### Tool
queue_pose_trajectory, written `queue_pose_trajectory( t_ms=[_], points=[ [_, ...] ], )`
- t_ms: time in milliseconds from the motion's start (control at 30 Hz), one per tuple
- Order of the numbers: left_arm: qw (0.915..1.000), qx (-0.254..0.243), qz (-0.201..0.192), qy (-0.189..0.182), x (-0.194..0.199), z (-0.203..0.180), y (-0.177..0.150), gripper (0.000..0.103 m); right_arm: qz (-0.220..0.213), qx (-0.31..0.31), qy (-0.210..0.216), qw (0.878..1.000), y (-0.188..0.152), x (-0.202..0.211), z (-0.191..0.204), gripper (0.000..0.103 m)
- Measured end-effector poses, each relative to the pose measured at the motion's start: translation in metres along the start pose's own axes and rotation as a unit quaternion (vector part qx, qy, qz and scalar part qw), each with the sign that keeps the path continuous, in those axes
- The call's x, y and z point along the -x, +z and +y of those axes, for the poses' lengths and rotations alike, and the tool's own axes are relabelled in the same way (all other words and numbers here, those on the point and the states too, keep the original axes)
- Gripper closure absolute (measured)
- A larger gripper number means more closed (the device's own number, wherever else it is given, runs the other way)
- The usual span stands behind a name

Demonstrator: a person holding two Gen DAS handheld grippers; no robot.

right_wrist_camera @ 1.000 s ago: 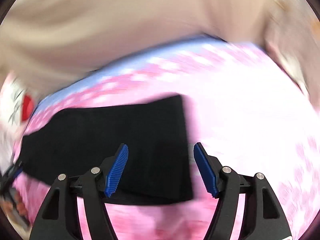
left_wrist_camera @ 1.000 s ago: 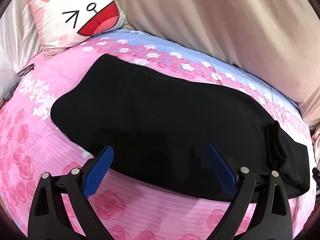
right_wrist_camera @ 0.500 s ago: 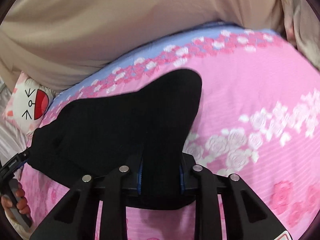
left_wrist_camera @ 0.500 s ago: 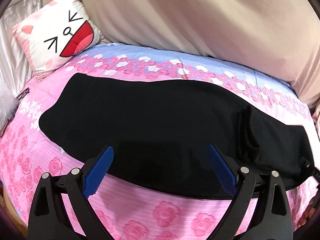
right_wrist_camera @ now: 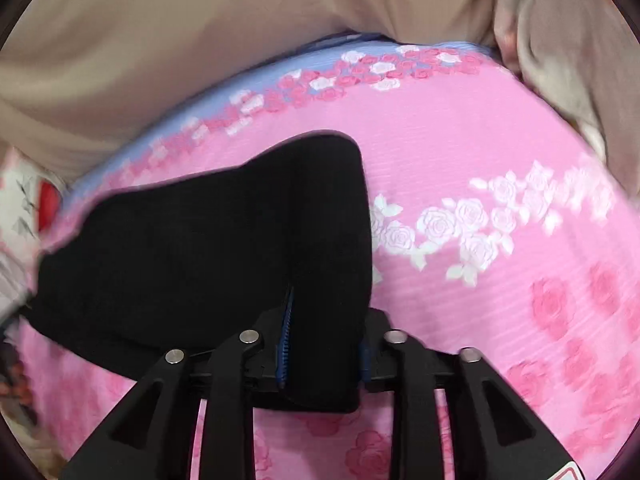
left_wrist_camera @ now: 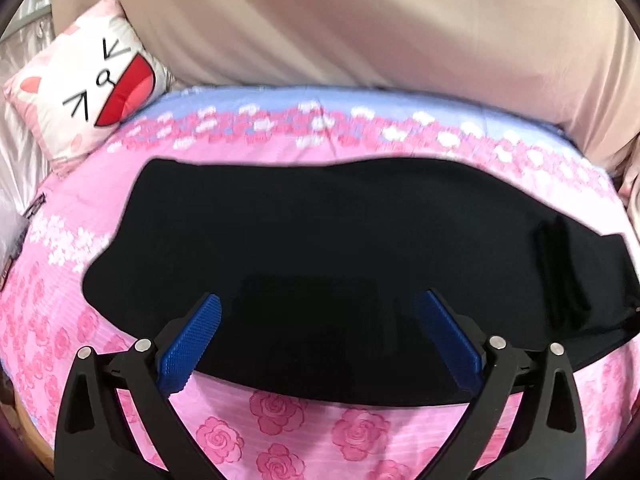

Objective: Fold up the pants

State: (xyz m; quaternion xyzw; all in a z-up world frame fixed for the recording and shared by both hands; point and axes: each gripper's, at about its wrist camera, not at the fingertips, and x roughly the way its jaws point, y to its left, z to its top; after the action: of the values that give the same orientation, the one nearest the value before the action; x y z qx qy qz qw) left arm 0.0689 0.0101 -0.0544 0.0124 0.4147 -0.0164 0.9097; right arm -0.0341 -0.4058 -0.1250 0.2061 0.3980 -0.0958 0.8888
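Observation:
Black pants [left_wrist_camera: 320, 240] lie lengthwise across a pink rose-print bed sheet [left_wrist_camera: 280, 420], folded into one long strip. My left gripper [left_wrist_camera: 318, 336] is open above the near edge of the pants at their middle, holding nothing. My right gripper [right_wrist_camera: 322, 344] is shut on the end of the pants [right_wrist_camera: 328, 240], with the cloth bunched between its blue pads [right_wrist_camera: 285, 344] and lifted off the sheet. In the left wrist view that end shows as a raised fold [left_wrist_camera: 568, 272] at the far right.
A cat-face pillow [left_wrist_camera: 84, 92] leans at the bed's far left corner. A beige curtain [left_wrist_camera: 360, 20] hangs behind the bed. Beige cloth [right_wrist_camera: 560, 60] piles at the far right in the right wrist view. Dark small items [left_wrist_camera: 24, 232] lie at the left edge.
My right gripper closed on the pants' end and has lifted it, raising a fold there. My left gripper has stayed open and shifted, looking more squarely at the pants' middle.

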Motion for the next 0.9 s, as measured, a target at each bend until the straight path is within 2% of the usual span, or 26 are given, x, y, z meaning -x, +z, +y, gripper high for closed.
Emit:
queue_pose_trajectory(
  t_ms=[33, 67, 100, 167, 200, 267, 367, 467, 500, 533, 567, 600, 667, 800, 900],
  points=[
    [1.0, 0.0, 0.006, 0.002, -0.006, 0.002, -0.001, 0.005, -0.016, 0.01, -0.046, 0.999, -0.001, 0.012, 0.007, 0.064],
    [1.0, 0.001, 0.009, 0.004, -0.01, 0.004, -0.001, 0.005, -0.052, 0.028, -0.095, 0.994, -0.002, 0.03, 0.017, 0.064],
    [0.9999, 0.003, 0.01, 0.004, -0.013, 0.006, -0.001, 0.005, -0.091, 0.049, -0.116, 0.988, -0.005, 0.048, 0.032, 0.062],
    [0.9999, 0.011, 0.011, 0.0, -0.019, 0.012, -0.001, 0.005, -0.106, 0.075, -0.09, 0.987, -0.005, 0.063, 0.061, 0.066],
    [0.9998, 0.014, 0.011, 0.0, -0.022, 0.014, -0.001, 0.005, -0.102, 0.086, -0.062, 0.989, -0.003, 0.062, 0.083, 0.076],
    [0.9997, 0.016, 0.016, -0.004, -0.028, 0.016, -0.001, 0.005, -0.094, 0.103, -0.014, 0.99, 0.006, 0.051, 0.12, 0.085],
    [0.9998, 0.014, 0.013, -0.001, -0.027, 0.019, 0.001, 0.005, -0.098, 0.095, 0.007, 0.991, 0.024, 0.021, 0.148, 0.086],
    [0.9998, 0.017, 0.002, 0.006, -0.019, 0.029, 0.002, 0.005, -0.047, 0.087, 0.048, 0.994, 0.032, -0.034, 0.175, 0.086],
    [0.9997, 0.021, -0.003, 0.008, -0.018, 0.034, 0.002, 0.005, -0.011, 0.098, 0.071, 0.993, 0.024, -0.057, 0.19, 0.095],
    [0.9995, 0.028, -0.006, 0.014, -0.017, 0.041, 0.002, 0.005, -0.001, 0.119, 0.061, 0.991, 0.01, -0.074, 0.209, 0.095],
    [0.9993, 0.032, -0.007, 0.019, -0.017, 0.045, 0.002, 0.005, -0.036, 0.141, 0.037, 0.989, 0.001, -0.07, 0.219, 0.093],
    [0.999, 0.038, -0.007, 0.022, -0.018, 0.049, 0.002, 0.005, -0.047, 0.173, 0.003, 0.984, -0.005, -0.069, 0.233, 0.092],
    [0.9985, 0.046, -0.002, 0.031, -0.02, 0.053, 0.004, 0.005, -0.057, 0.185, -0.005, 0.981, -0.007, -0.065, 0.24, 0.092],
    [0.9985, 0.044, -0.01, 0.032, -0.016, 0.039, 0.009, 0.005, -0.082, 0.137, 0.056, 0.986, -0.009, -0.056, 0.222, 0.093],
    [0.9989, 0.023, -0.024, 0.034, -0.01, 0.011, 0.014, 0.005, -0.103, 0.11, 0.074, 0.986, -0.002, -0.045, 0.21, 0.093]
  ],
)
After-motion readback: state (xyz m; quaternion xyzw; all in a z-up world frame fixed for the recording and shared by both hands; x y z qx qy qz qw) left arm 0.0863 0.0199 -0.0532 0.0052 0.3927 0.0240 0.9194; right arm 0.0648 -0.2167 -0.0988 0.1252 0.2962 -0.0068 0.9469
